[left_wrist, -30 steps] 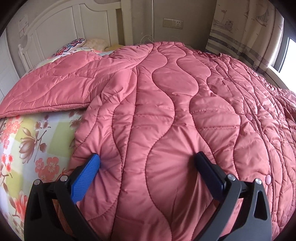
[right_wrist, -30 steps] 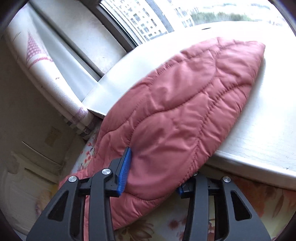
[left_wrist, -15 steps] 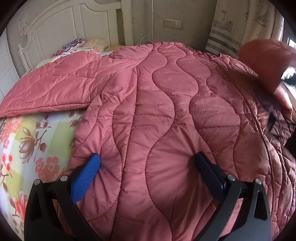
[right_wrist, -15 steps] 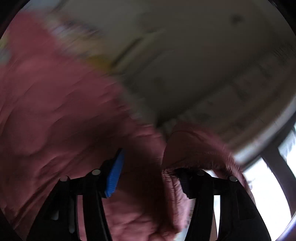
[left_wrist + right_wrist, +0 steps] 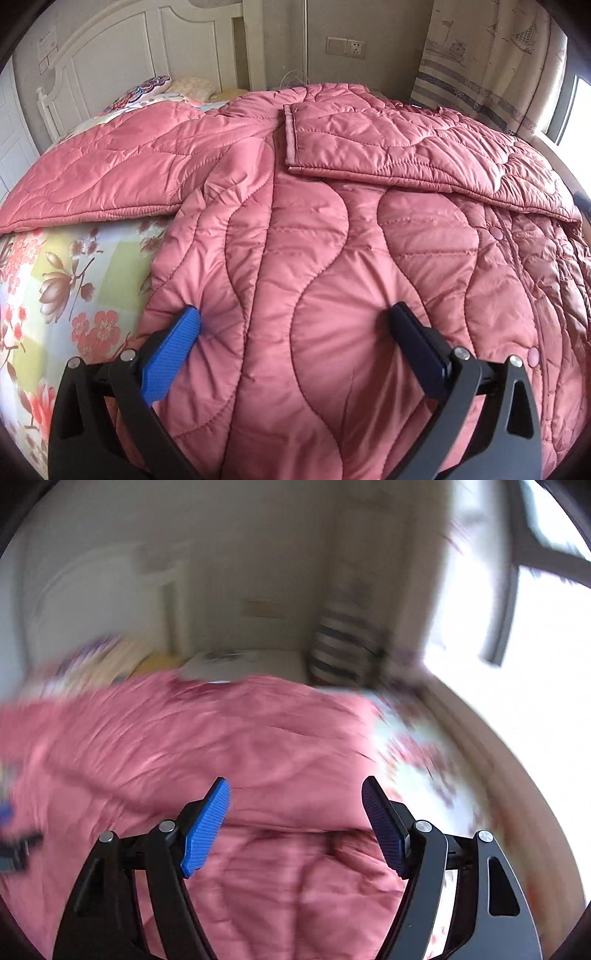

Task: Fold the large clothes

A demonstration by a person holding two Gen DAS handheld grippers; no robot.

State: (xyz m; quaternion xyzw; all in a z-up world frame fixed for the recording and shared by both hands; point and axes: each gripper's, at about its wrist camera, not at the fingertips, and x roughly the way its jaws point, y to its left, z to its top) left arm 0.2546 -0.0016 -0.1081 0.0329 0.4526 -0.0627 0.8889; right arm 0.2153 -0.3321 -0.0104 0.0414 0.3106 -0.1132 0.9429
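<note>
Nearest the camera, the left gripper (image 5: 293, 328) is pressing its wide-spread jaws into the hem of the pink quilted coat (image 5: 314, 258) without pinching it. The right gripper (image 5: 295, 812) is opening, nothing between its pads. The coat is lying across the floral bedsheet (image 5: 55, 280), one sleeve (image 5: 406, 151) folded over — puffy, light, slippery, likely best taken at the seamed edges.
</note>
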